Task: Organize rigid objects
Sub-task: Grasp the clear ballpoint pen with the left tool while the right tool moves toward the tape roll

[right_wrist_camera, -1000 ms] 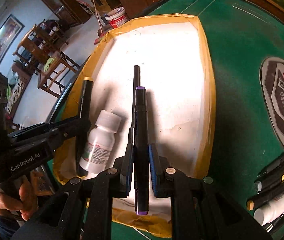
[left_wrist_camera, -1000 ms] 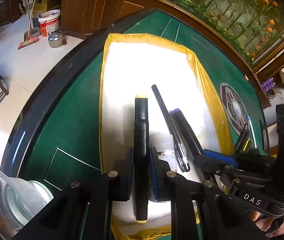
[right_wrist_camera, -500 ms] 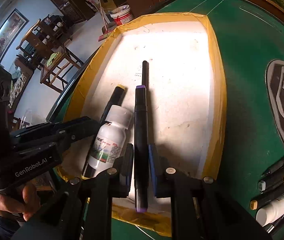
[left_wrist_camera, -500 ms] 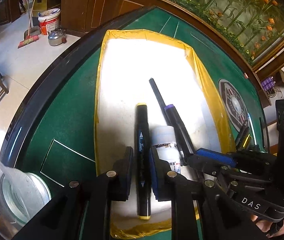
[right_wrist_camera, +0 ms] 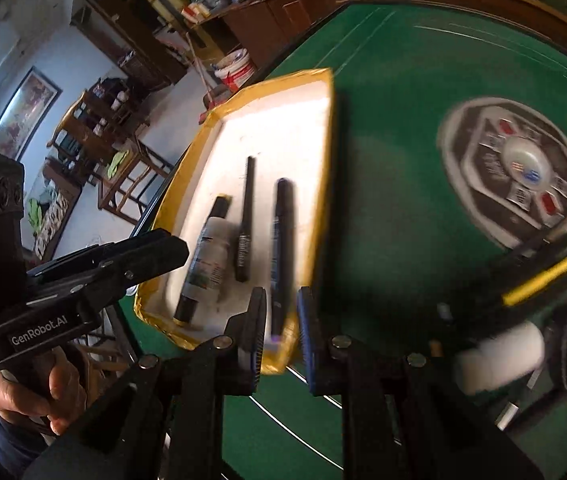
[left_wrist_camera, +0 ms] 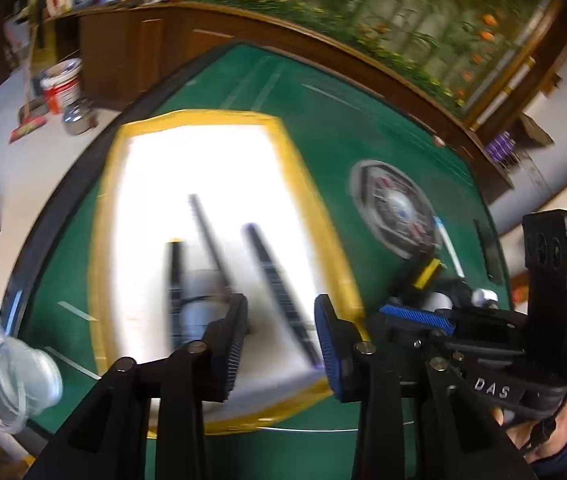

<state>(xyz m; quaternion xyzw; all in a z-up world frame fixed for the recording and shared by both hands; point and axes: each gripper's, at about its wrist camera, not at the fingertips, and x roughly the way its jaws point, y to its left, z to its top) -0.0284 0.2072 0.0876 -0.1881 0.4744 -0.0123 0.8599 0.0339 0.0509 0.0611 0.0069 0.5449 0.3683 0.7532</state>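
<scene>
A white tray [left_wrist_camera: 203, 168] with a yellow rim lies on the green table. In it, side by side, lie a yellow-capped black marker [left_wrist_camera: 173, 276], a small white bottle [right_wrist_camera: 209, 256], a thin black pen [right_wrist_camera: 245, 220] and a purple-tipped black marker [right_wrist_camera: 281, 240]. My left gripper [left_wrist_camera: 281, 320] hovers above the tray's near end; its jaws are opening and nothing is between them. My right gripper [right_wrist_camera: 283, 312] is above the tray's near right corner. Its jaws stand a narrow gap apart and grip nothing; the purple-tipped marker shows through the gap, down in the tray.
To the right of the tray is the table's round control panel [right_wrist_camera: 515, 168]. Near it lies a blurred heap of pens, a yellow-ended marker [right_wrist_camera: 535, 284] and a white bottle [right_wrist_camera: 499, 356]. A clear plastic cup [left_wrist_camera: 15, 376] sits at the table's left edge. Chairs and a bucket stand on the floor beyond.
The left jaws parted and let go of the yellow-capped marker. The purple-tipped marker has left the right jaws. Both markers lie in the tray. Both grippers rose and pulled back, the right one swinging rightward.
</scene>
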